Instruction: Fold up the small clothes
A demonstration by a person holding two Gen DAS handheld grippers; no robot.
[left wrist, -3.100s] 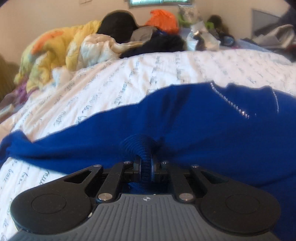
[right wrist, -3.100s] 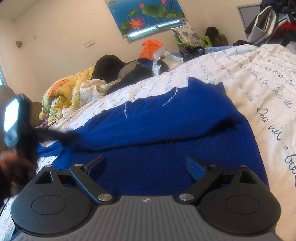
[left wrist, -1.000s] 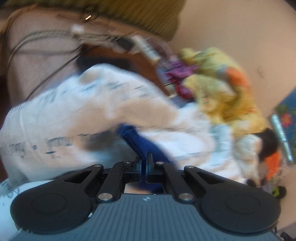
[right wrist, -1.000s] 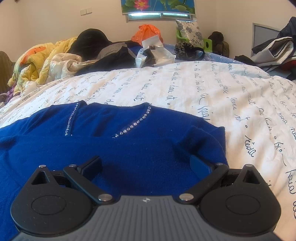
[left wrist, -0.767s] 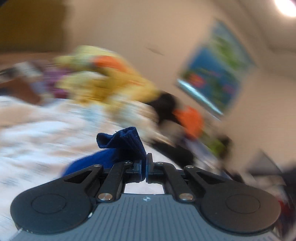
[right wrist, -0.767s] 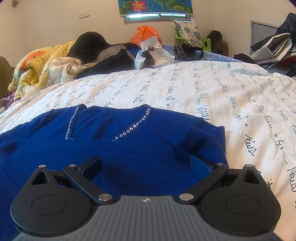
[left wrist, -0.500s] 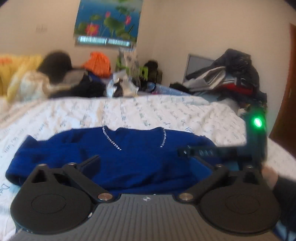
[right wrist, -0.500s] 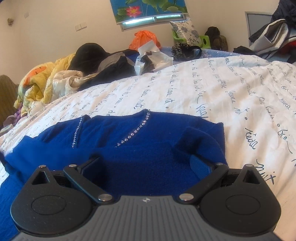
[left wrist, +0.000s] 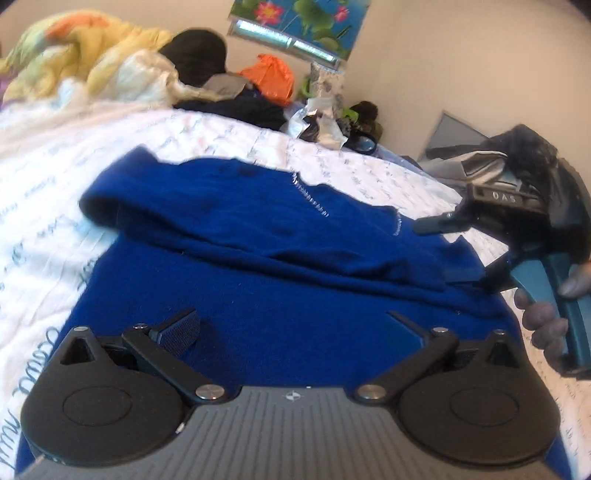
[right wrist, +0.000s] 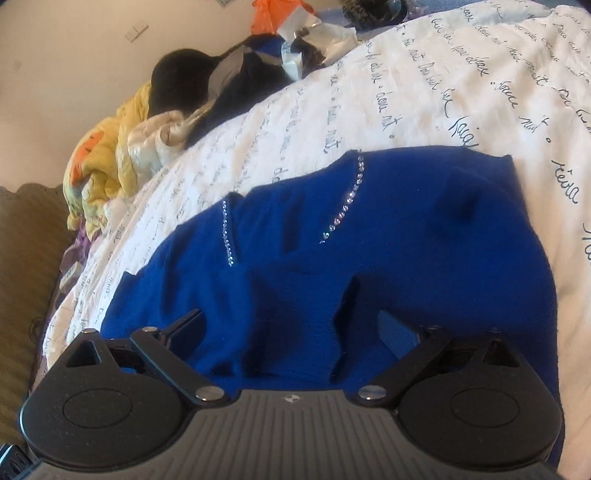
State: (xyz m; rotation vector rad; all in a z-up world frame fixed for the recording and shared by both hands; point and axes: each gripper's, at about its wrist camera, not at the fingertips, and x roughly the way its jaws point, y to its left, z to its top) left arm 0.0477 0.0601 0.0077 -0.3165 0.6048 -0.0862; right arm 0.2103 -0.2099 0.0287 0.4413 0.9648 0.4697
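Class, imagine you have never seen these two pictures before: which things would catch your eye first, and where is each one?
First, the bright blue sweater spread across the middle of the white bedsheet with script writing, its rhinestone lines glinting near the neckline. Next, the yellow and orange bedding heaped at the far left of the bed. The lotus picture hangs on the back wall.

The sweater [left wrist: 280,266] lies on the bedsheet [left wrist: 44,177] just ahead of the left gripper [left wrist: 291,332]; the right gripper [left wrist: 465,251] sits to its right, clothes pile [left wrist: 110,70] far behind.
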